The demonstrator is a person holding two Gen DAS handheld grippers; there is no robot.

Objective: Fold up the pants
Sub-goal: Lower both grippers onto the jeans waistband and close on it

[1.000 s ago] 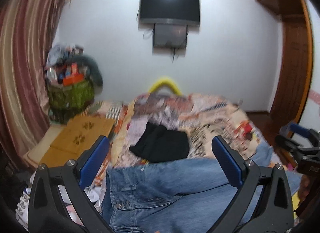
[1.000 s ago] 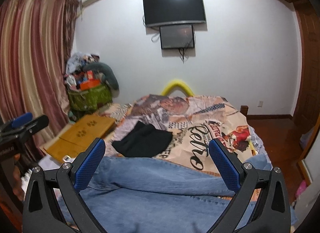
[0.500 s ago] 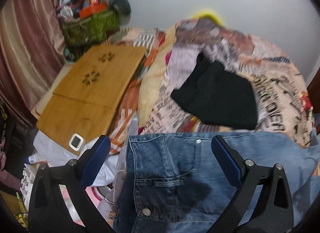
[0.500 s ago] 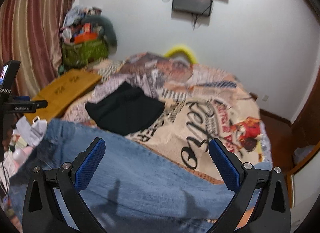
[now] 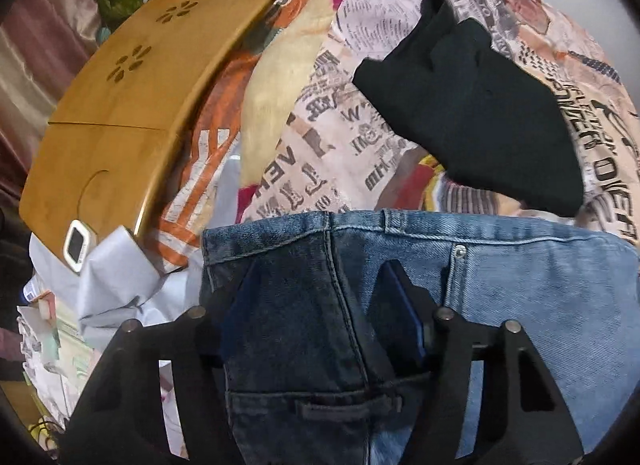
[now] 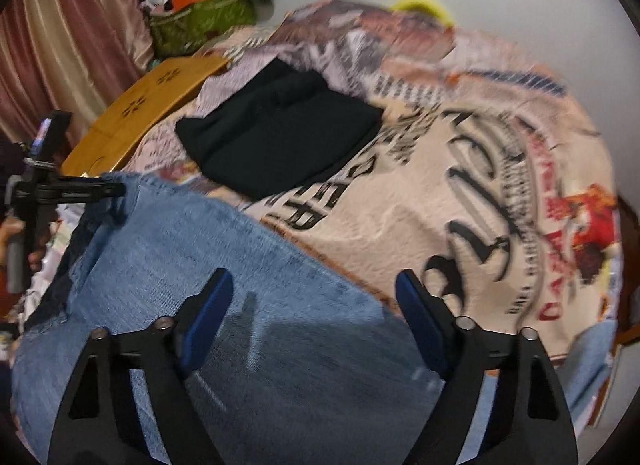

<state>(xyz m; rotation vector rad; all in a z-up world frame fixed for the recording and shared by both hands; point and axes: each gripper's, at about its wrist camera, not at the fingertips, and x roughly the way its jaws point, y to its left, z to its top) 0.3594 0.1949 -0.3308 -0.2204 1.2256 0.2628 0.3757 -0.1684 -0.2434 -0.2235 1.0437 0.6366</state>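
Note:
Blue jeans (image 5: 540, 297) lie across the near end of the bed, waistband towards the left. My left gripper (image 5: 320, 297) points down at the waistband's left end. Its jaws are closing with a dark strip of denim between the blue pads (image 5: 400, 305); I see no firm pinch. In the right wrist view the jeans (image 6: 248, 265) stretch out along the bed. My right gripper (image 6: 316, 305) hovers low over the leg part, jaws closing, with denim beneath the gap and its pads apart from it. The left gripper (image 6: 108, 189) shows at the jeans' far left corner.
A folded black garment (image 5: 472, 105) lies on the printed bedspread (image 5: 340, 125) beyond the jeans. A wooden lap table (image 5: 120, 105) rests at the bed's left side, with white paper and clutter (image 5: 112, 277) below it. A full green basket (image 6: 200, 21) stands by the curtain.
Both grippers have dropped and tipped downward from facing the wall to facing the jeans. Both pairs of jaws have narrowed from wide open, the left now straddling the waistband.

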